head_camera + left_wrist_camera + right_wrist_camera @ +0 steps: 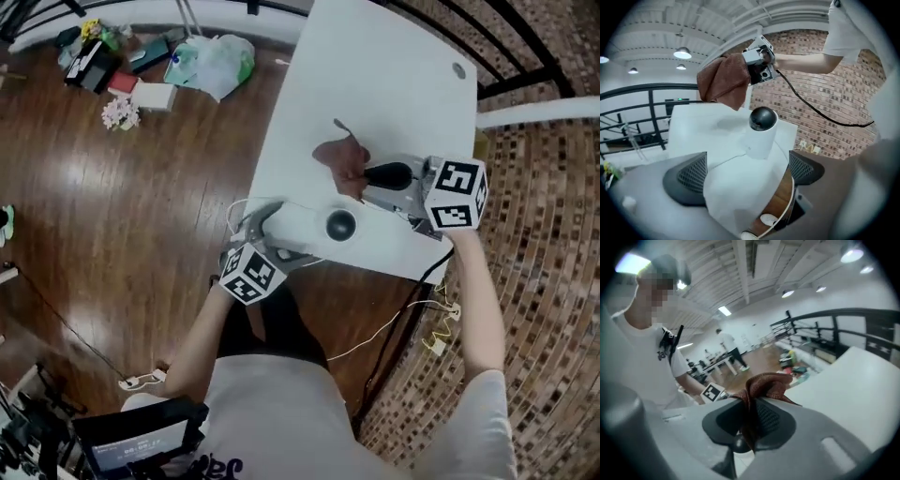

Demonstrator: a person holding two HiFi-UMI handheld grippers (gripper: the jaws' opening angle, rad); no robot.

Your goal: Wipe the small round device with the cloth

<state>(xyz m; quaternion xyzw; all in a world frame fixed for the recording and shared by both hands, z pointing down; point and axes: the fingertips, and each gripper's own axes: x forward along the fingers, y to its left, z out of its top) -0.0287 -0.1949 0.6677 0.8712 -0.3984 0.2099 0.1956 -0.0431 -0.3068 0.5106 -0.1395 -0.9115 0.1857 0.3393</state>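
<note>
The small round device (330, 225), a white body with a black dome, stands near the front edge of the white table (394, 75). My left gripper (272, 232) sits just left of it, and in the left gripper view its jaws (746, 172) stand wide apart, with the device (759, 133) ahead of them and untouched. My right gripper (367, 176) is shut on a brown cloth (339, 155), held just beyond the device. The right gripper view shows the cloth (764, 385) pinched between the pads of that gripper (750, 420). From the left gripper view the cloth (724, 82) hangs above the device.
A white cable (239, 211) loops off the table's front left edge. Bags and boxes (211, 61) lie on the wooden floor at the far left. A black railing (525, 47) and a brick-patterned floor (544, 234) border the table on the right.
</note>
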